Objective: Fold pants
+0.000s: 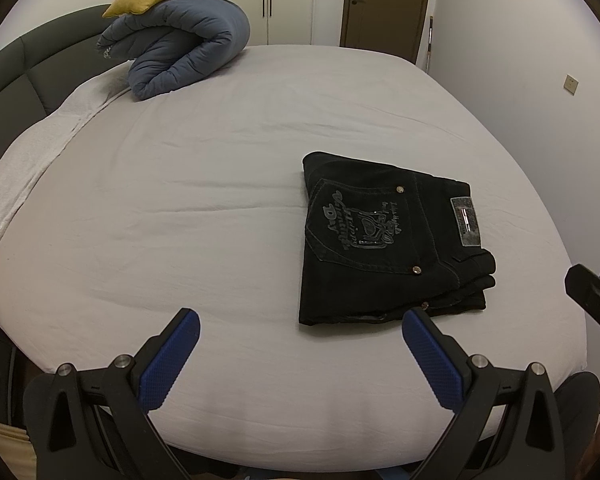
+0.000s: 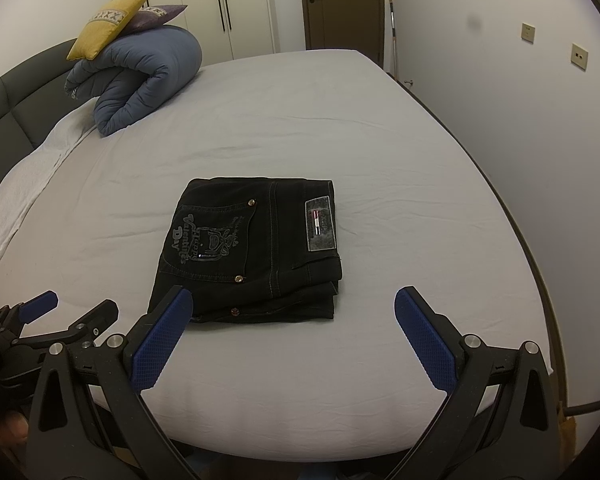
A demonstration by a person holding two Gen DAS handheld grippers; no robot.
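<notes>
A pair of black denim pants, folded into a compact rectangle with an embroidered back pocket and a grey waistband patch facing up, is laid on the pale grey bed sheet. The left gripper and right gripper are held spread wide above the near edge, grasping nothing. A rolled blue quilt topped by a yellow cushion is seen far back.
</notes>
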